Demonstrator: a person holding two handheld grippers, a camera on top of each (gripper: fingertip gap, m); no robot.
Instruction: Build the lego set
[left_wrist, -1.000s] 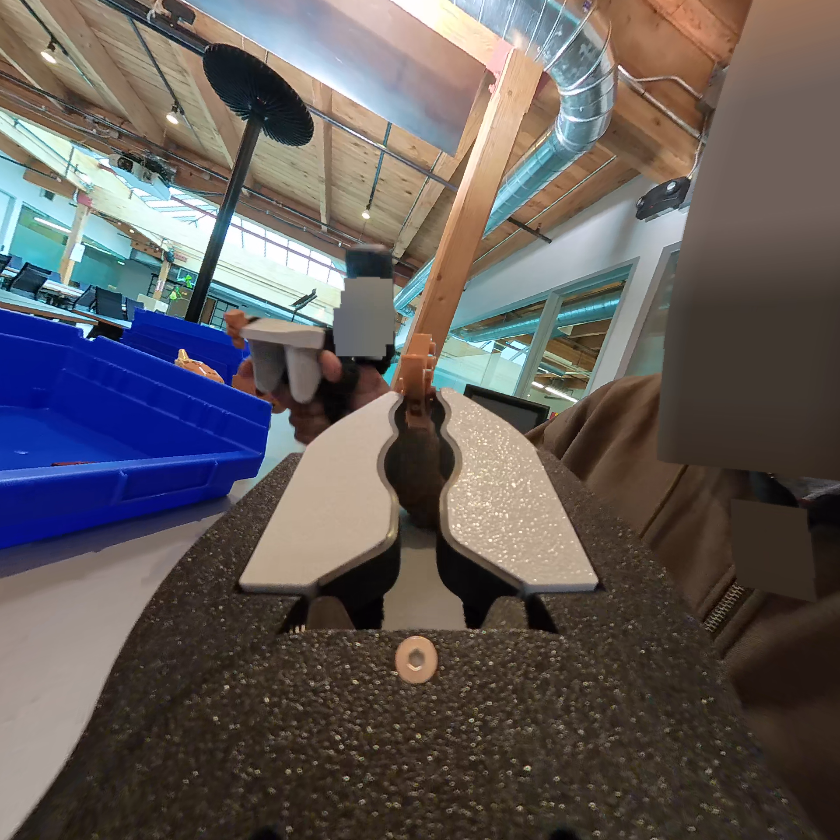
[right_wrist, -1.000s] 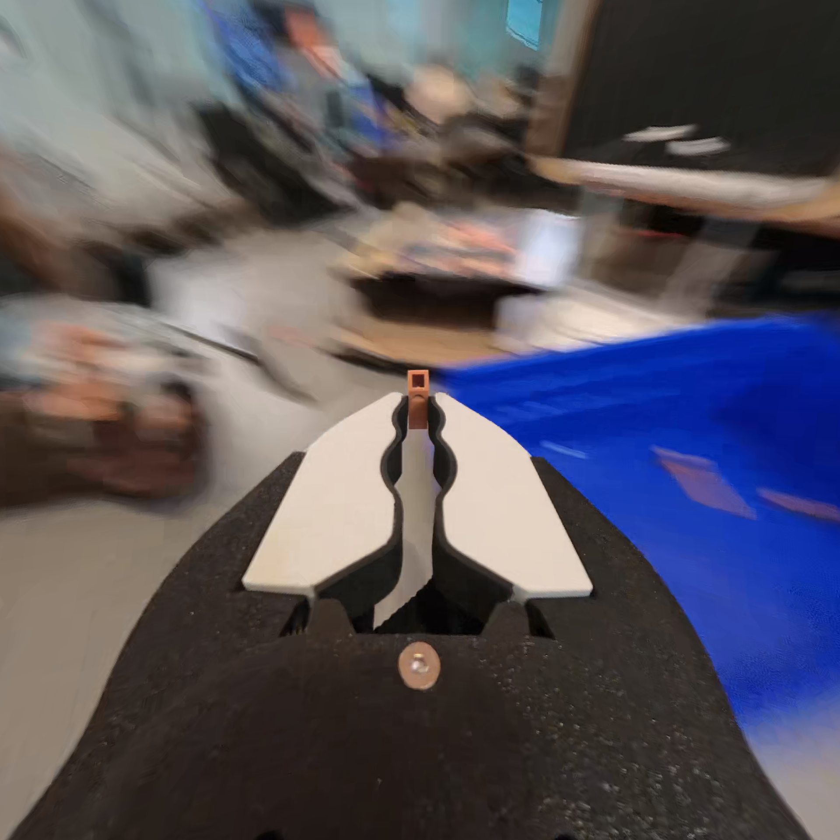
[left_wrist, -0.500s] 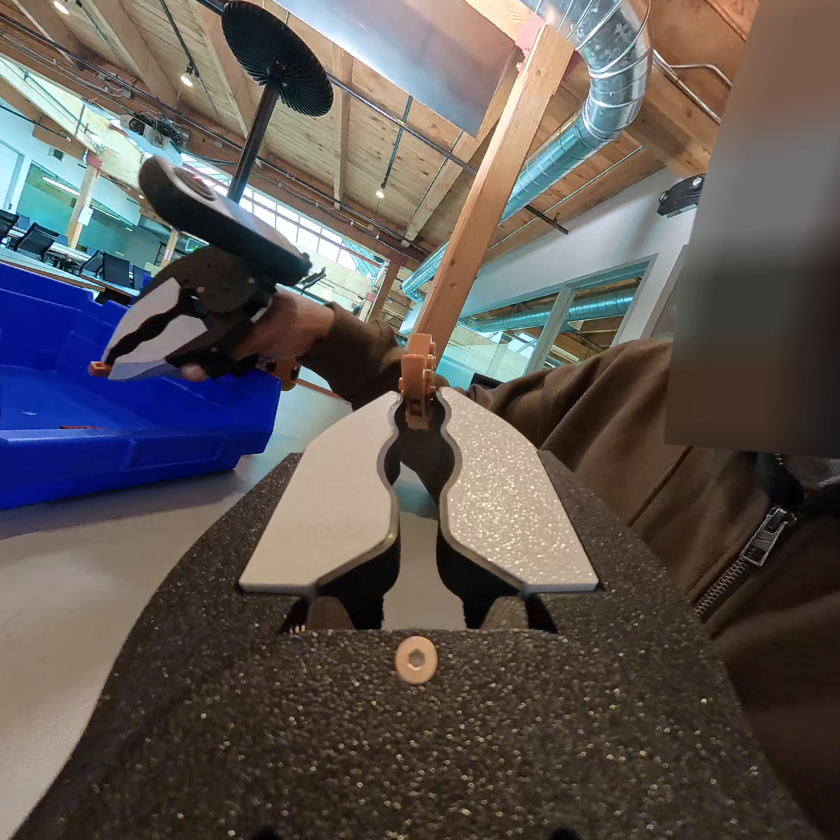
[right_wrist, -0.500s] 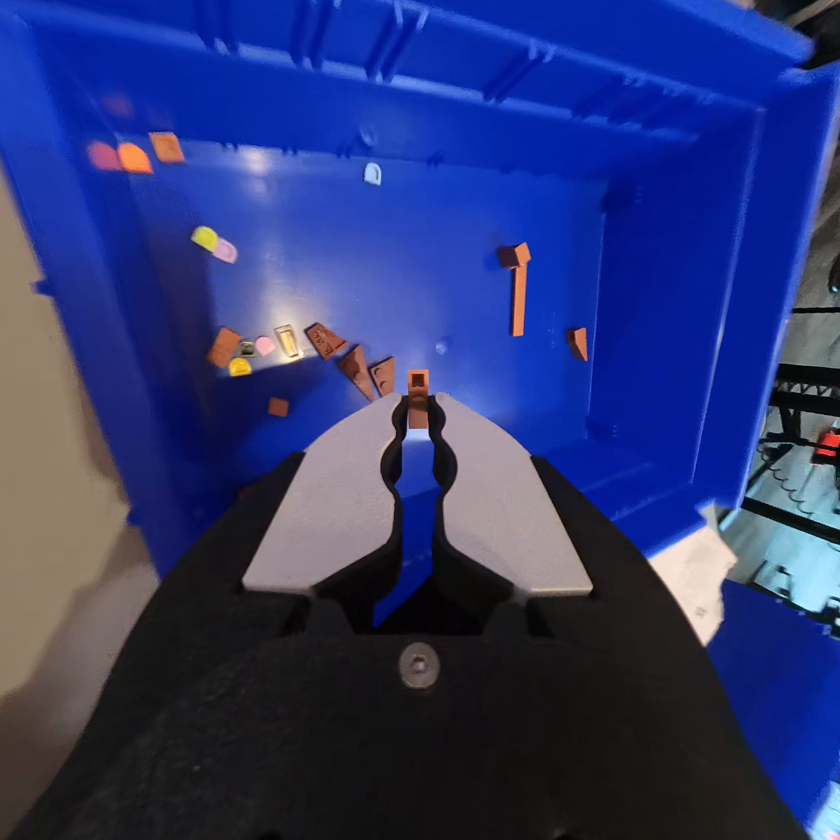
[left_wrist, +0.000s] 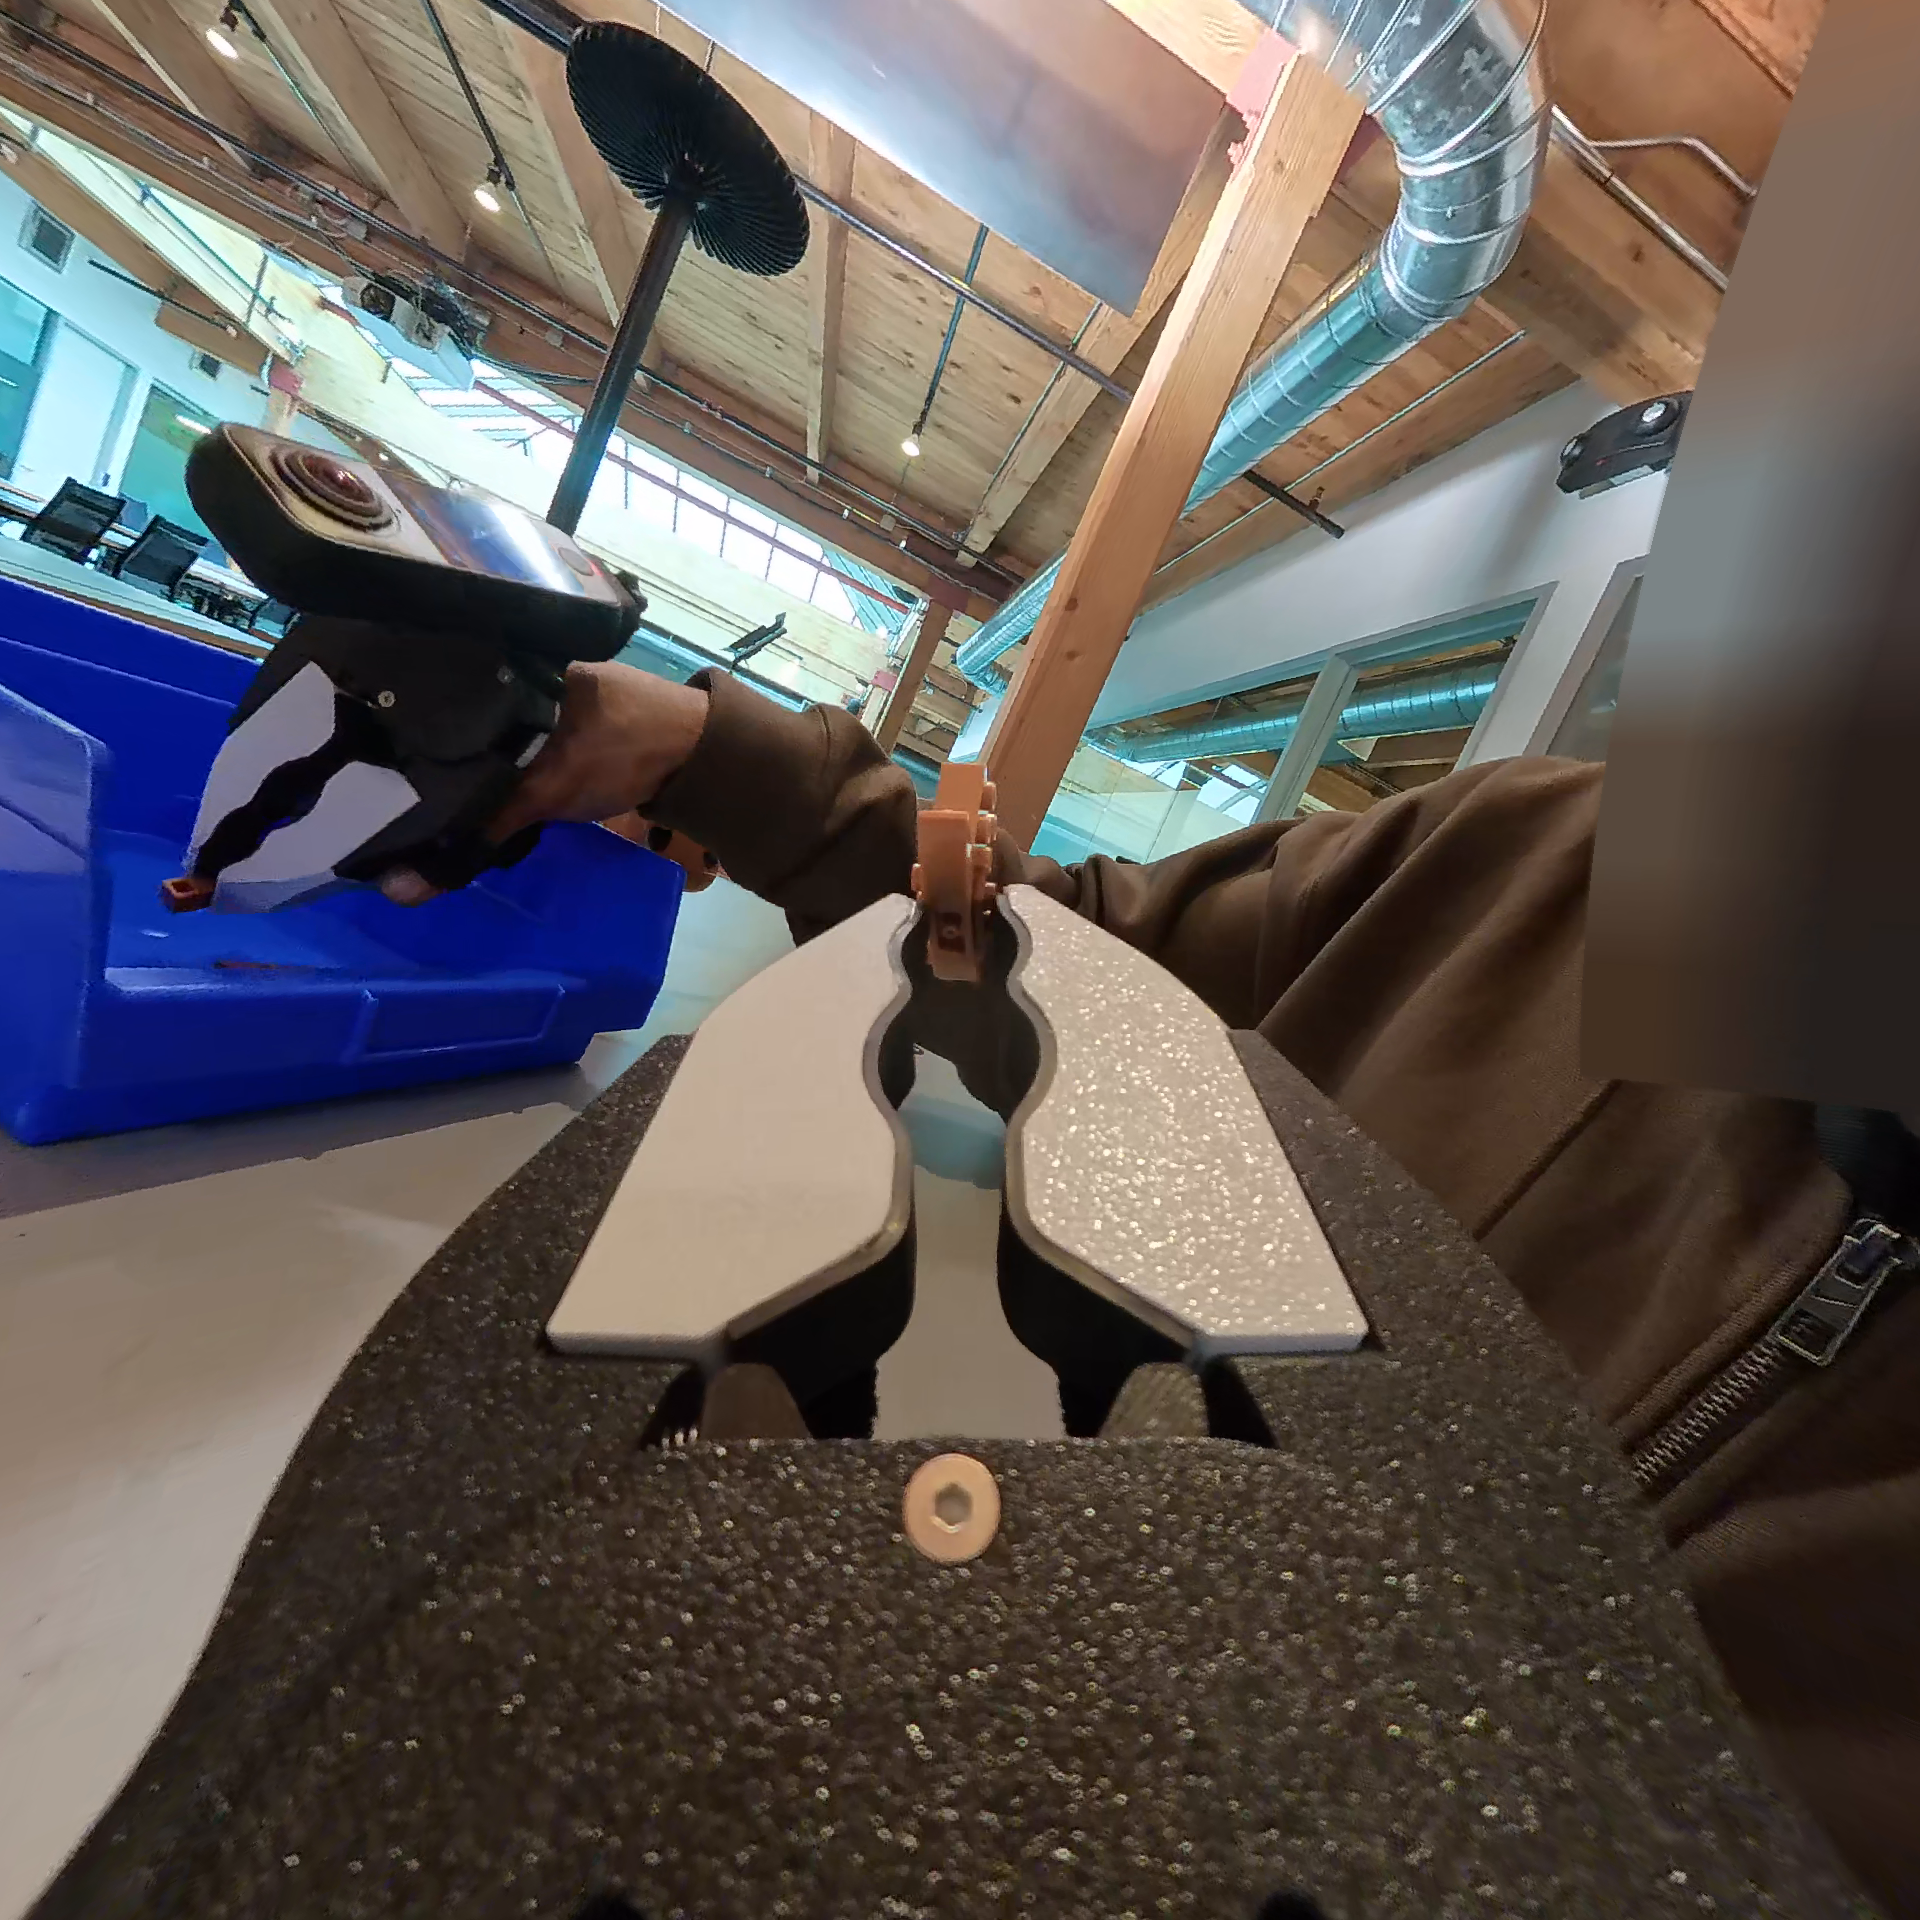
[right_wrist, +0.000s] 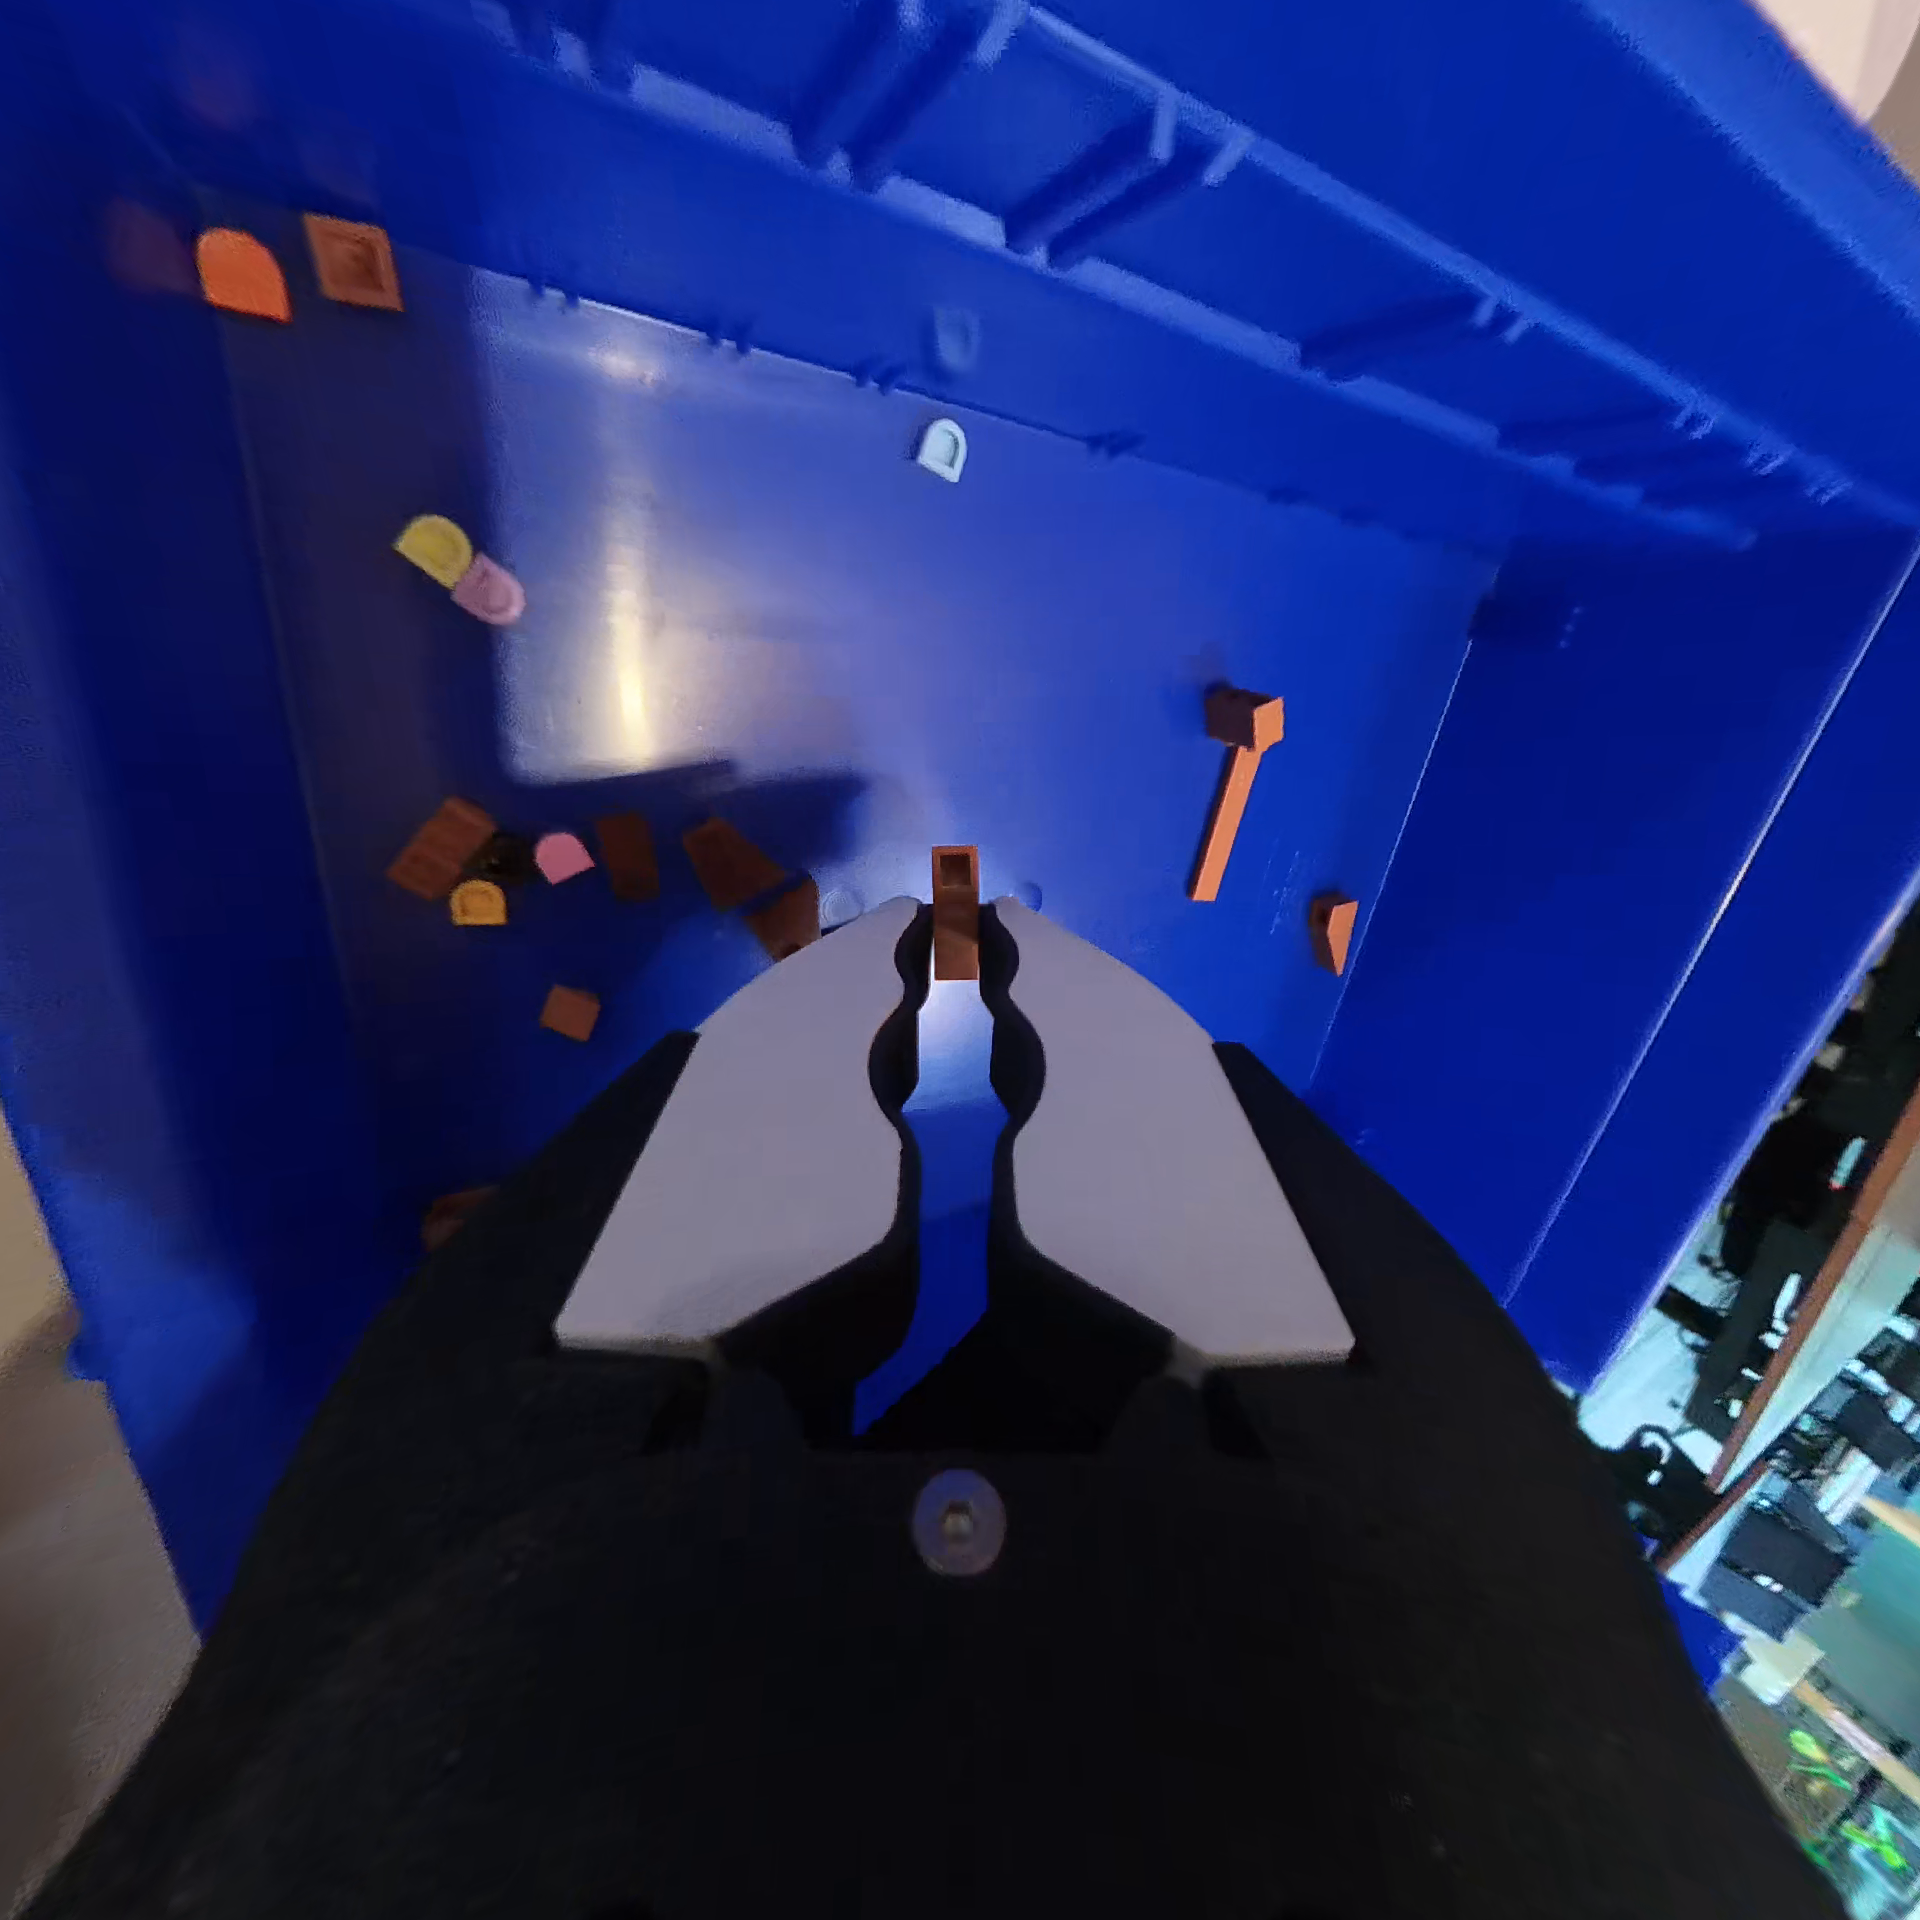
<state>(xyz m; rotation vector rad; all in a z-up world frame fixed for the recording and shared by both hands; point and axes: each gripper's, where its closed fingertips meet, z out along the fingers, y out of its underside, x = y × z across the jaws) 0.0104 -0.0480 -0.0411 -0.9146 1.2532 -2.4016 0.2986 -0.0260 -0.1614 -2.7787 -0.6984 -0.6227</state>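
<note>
We pinched a small brown brick (right_wrist: 954, 914) in our right hand-held gripper (right_wrist: 956, 906), pointing down into the blue bin (right_wrist: 1299, 187), while our left hand-held gripper (left_wrist: 956, 909) squeezed a tan brick piece (left_wrist: 951, 862) over the surface (left_wrist: 156, 1403).
</note>
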